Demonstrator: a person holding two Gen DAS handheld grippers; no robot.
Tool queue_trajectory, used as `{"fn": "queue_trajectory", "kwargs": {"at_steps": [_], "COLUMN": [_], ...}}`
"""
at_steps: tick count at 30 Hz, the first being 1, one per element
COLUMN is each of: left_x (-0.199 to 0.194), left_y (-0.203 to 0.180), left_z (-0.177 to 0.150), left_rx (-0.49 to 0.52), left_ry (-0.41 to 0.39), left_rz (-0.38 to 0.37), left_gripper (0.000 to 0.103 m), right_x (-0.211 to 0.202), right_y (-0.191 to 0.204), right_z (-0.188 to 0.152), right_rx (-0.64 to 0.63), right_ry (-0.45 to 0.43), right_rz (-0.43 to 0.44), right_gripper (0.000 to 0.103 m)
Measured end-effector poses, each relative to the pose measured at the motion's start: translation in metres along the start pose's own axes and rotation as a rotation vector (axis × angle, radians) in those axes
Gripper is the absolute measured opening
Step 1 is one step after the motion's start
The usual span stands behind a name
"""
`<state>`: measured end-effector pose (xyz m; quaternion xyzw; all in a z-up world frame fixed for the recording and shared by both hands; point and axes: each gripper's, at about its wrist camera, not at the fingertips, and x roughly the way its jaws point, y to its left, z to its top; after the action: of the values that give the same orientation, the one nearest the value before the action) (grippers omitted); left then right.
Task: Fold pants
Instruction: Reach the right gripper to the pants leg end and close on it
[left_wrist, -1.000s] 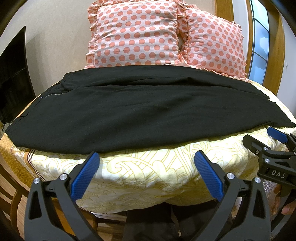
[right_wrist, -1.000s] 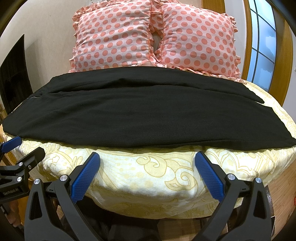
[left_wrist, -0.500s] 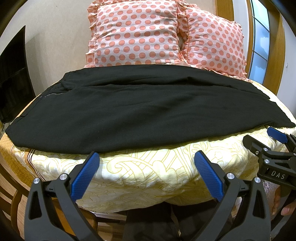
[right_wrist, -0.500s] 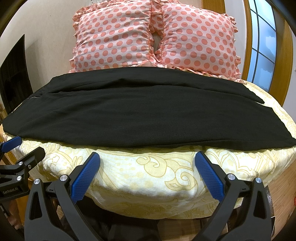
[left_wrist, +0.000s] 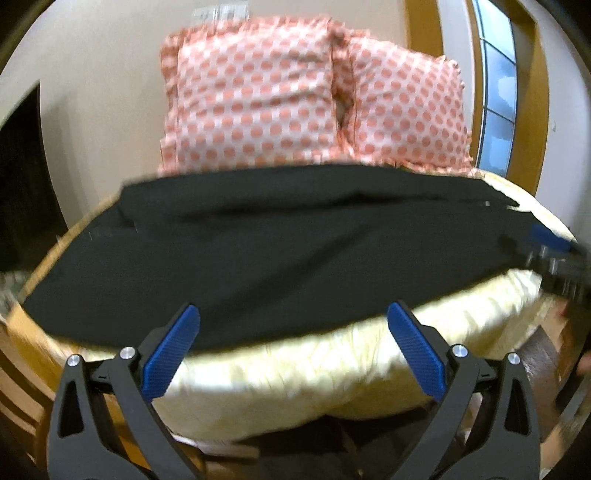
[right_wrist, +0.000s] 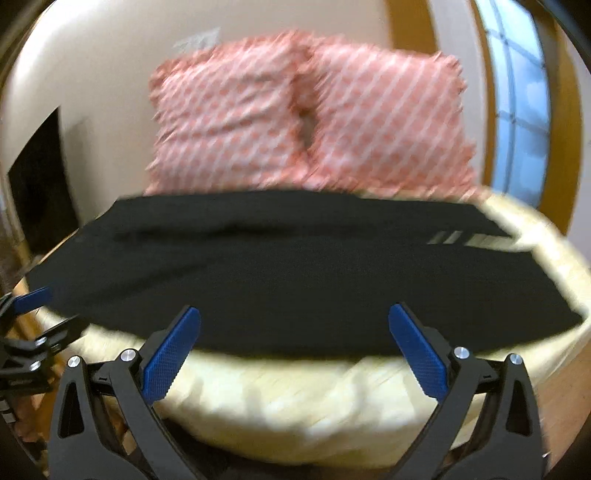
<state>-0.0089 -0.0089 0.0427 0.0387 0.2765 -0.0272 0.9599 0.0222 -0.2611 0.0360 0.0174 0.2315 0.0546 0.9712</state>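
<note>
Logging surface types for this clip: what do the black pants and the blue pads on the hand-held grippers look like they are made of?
The black pants look like a soft matte woven or knit fabric: no sheen, limp drape over the bed edge; blur hides the weave. The blue pads on the left hand-held gripper look like moulded rubber or plastic, judging by their fine ribbed grip texture. Those on the right hand-held gripper look the same.

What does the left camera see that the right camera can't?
Only the left view shows the right tool, blurred at the pants' right end. Only the right view shows the left tool by the pants' left end. Both show the black pants spread on the yellow bed, two spotted pillows, a window, and each camera's own open blue fingers.
</note>
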Motion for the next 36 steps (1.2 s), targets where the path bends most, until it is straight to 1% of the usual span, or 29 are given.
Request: {"fn": "queue_trajectory", "kwargs": {"at_steps": [3, 5, 6, 7, 8, 9, 11, 13, 17, 19, 20, 23, 25, 27, 28, 29, 30, 32, 34, 35, 36], "left_x": [0.004, 0.018, 0.025, 0.034, 0.041, 0.049, 0.062, 0.073, 0.095, 0.108, 0.113, 0.128, 0.137, 0.145, 0.147, 0.15, 0.152, 0.157, 0.16, 0.161, 0.161], "left_y": [0.0, 0.003, 0.005, 0.007, 0.008, 0.009, 0.008, 0.004, -0.004, -0.006, -0.006, -0.003, -0.001, 0.003, 0.004, 0.005, 0.007, 0.009, 0.011, 0.011, 0.012], "left_z": [0.024, 0.041, 0.048, 0.057, 0.064, 0.071, 0.082, 0.092, 0.105, 0.109, 0.11, 0.11, 0.11, 0.108, 0.107, 0.106, 0.106, 0.105, 0.105, 0.105, 0.105], "left_rx": [-0.005, -0.037, -0.055, -0.078, -0.093, -0.101, -0.096, -0.07, -0.027, -0.018, -0.019, -0.027, -0.032, -0.037, -0.039, -0.042, -0.045, -0.058, -0.069, -0.075, -0.078], "left_ry": [-0.033, -0.024, -0.014, -0.001, 0.008, 0.015, 0.016, 0.006, 0.014, 0.034, 0.043, 0.071, 0.088, 0.108, 0.114, 0.121, 0.127, 0.138, 0.152, 0.156, 0.157], "left_rz": [0.012, 0.011, 0.007, -0.002, -0.005, 0.0, 0.023, 0.055, 0.067, 0.072, 0.07, 0.061, 0.06, 0.062, 0.063, 0.063, 0.063, 0.057, 0.042, 0.033, 0.03], "left_gripper": [0.101, 0.101, 0.101, 0.101, 0.101, 0.101, 0.101, 0.101, 0.101, 0.101, 0.101, 0.101, 0.101, 0.101, 0.101, 0.101, 0.101, 0.101, 0.101, 0.101, 0.101], "right_x": [0.013, 0.038, 0.053, 0.074, 0.087, 0.109, 0.138, 0.173, 0.233, 0.264, 0.277, 0.31, 0.33, 0.347, 0.354, 0.356, 0.354, 0.35, 0.346, 0.346, 0.342], "right_y": [-0.034, -0.067, -0.082, -0.103, -0.117, -0.138, -0.167, -0.198, -0.242, -0.262, -0.269, -0.285, -0.287, -0.288, -0.29, -0.292, -0.291, -0.292, -0.291, -0.293, -0.29], "right_z": [0.038, 0.067, 0.078, 0.093, 0.1, 0.112, 0.127, 0.141, 0.157, 0.162, 0.162, 0.164, 0.161, 0.158, 0.154, 0.151, 0.15, 0.148, 0.146, 0.145, 0.144], "right_rx": [0.008, 0.039, 0.05, 0.073, 0.093, 0.132, 0.188, 0.242, 0.311, 0.351, 0.369, 0.397, 0.381, 0.366, 0.373, 0.385, 0.397, 0.399, 0.396, 0.402, 0.413], "right_ry": [-0.003, 0.024, 0.043, 0.077, 0.1, 0.136, 0.174, 0.212, 0.275, 0.304, 0.315, 0.355, 0.385, 0.424, 0.447, 0.46, 0.447, 0.448, 0.443, 0.439, 0.432], "right_rz": [-0.104, -0.188, -0.216, -0.263, -0.288, -0.32, -0.362, -0.424, -0.514, -0.567, -0.596, -0.644, -0.671, -0.683, -0.687, -0.69, -0.691, -0.699, -0.692, -0.683, -0.669], "right_gripper": [0.102, 0.102, 0.102, 0.102, 0.102, 0.102, 0.102, 0.102, 0.1, 0.093, 0.092, 0.085, 0.075, 0.068, 0.066, 0.065, 0.064, 0.059, 0.044, 0.039, 0.029]}}
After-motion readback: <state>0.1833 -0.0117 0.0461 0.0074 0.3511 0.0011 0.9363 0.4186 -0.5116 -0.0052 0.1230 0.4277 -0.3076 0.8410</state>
